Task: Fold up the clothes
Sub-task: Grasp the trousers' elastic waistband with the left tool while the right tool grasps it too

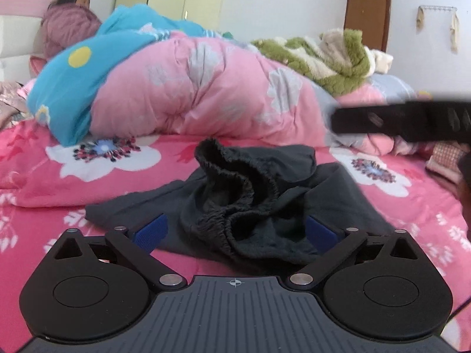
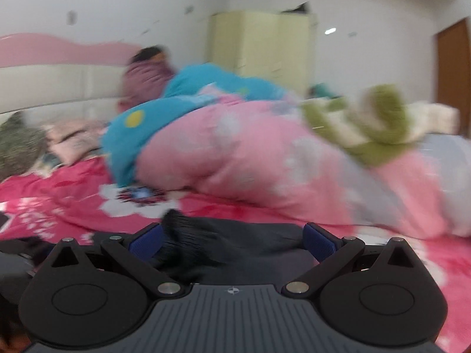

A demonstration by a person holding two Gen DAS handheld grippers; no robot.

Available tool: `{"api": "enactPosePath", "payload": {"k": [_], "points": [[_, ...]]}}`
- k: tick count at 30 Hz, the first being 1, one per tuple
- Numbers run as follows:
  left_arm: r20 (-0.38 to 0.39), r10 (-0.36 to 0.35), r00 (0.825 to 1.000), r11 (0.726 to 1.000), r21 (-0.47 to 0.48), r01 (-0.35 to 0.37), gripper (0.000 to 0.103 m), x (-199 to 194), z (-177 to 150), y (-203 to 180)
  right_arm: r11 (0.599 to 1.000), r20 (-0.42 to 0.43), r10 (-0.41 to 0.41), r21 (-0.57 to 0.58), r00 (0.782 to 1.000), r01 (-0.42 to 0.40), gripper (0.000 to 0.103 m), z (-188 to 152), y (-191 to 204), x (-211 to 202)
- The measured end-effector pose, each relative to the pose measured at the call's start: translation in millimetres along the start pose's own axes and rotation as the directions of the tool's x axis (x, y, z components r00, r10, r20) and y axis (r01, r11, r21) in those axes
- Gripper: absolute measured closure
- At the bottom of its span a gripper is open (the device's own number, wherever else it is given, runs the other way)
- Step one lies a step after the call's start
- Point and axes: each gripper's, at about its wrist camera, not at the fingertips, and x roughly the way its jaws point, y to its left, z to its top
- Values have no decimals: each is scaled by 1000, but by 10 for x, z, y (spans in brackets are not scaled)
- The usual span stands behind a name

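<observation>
Task is barely started, by the look of it: nothing is folded yet, all folding is left.

Bed sheet (image 1: 97, 194) fills the lower half of the left wrist view: hot pink cotton-like cloth, big white flowers, lying mostly flat with soft ripples. At 12 o'clock sits the quilt (image 1: 200, 88), a puffy stitched pink heap with pale blossoms and a turquoise side at 10 o'clock. A fuzzy green-and-cream blanket (image 1: 329, 58) lies bunched at 1 o'clock. At 11 o'clock a person (image 1: 70, 23) in a mauve padded jacket sits by the headboard.

Black shorts (image 1: 259, 203) lie in a crumpled mound at centre, on the sheet, just ahead of the left gripper (image 1: 235, 229). Matte soft knit, gathered elastic waistband standing up in a ruffled loop, one flat panel spreading toward 9 o'clock. Shape is lumpy, needs spreading first.

Left gripper: jaws spread wide, blue pads either side of the mound; whether they touch it cannot be told; nothing clamped.

Right gripper (image 2: 232, 239): view is motion-blurred; jaws also wide apart, dark cloth (image 2: 229, 244) between the blue pads, not pinched. Its black body shows at 3 o'clock in the left view, hovering above the sheet.
</observation>
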Motion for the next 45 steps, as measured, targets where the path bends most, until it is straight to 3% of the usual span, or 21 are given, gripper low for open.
{"api": "enactPosePath", "payload": {"k": [1,3,5,10,13,15,16,19,21,22,25,28,29,34,38,41,45], "points": [[-6,-8,1000,1000,-8,8,6,41,-24,27,1000,-17,26,-11,1000,-26,0,44,34,113],[-18,-25,1000,999,-23,24,21,122,-72,81,997,-61,66,-37,996,-68,0,111,126,376],[-40,-61,997,997,-51,59,29,192,-116,141,993,-129,82,-71,988,-92,0,162,210,666],[-88,-126,988,986,-120,115,45,279,-126,223,987,-275,115,-79,955,-141,4,139,403,1270],[-95,-135,986,985,-123,123,56,273,-129,237,988,-381,124,-43,916,-151,14,77,474,1598],[-96,-139,986,984,-130,126,60,264,-145,250,990,-453,120,-18,884,-143,32,20,478,1784],[-92,-139,986,984,-126,127,60,258,-150,250,991,-473,117,-4,873,-135,35,-4,461,1830],[-99,-148,984,984,-120,135,60,250,-138,242,995,-461,99,43,882,-89,60,-10,391,1821],[-106,-148,983,983,-123,134,55,269,-133,231,993,-438,104,95,893,-69,87,37,309,1762],[-112,-147,983,983,-125,133,54,286,-134,227,991,-432,106,115,896,-62,90,64,278,1730],[-121,-149,981,983,-125,133,55,337,-130,235,990,-402,88,135,911,-36,93,169,250,1644],[-106,-183,977,973,-164,165,78,325,-115,269,989,-357,70,149,931,-18,94,297,224,1512],[-102,-199,975,967,-183,179,92,319,-109,285,987,-340,72,161,938,-17,94,355,212,1460],[-27,-255,967,940,-242,241,95,90,-5,389,979,-262,75,203,962,-21,94,649,210,1233],[53,-256,965,921,-289,260,96,-172,117,644,982,-211,111,172,971,-74,94,919,411,1158],[108,-222,969,912,-329,245,96,-349,204,940,979,-178,166,148,970,-141,94,1124,671,1175],[137,-120,983,902,-398,166,96,-471,295,1442,967,-152,244,111,958,-229,94,1344,1120,1353]]}}
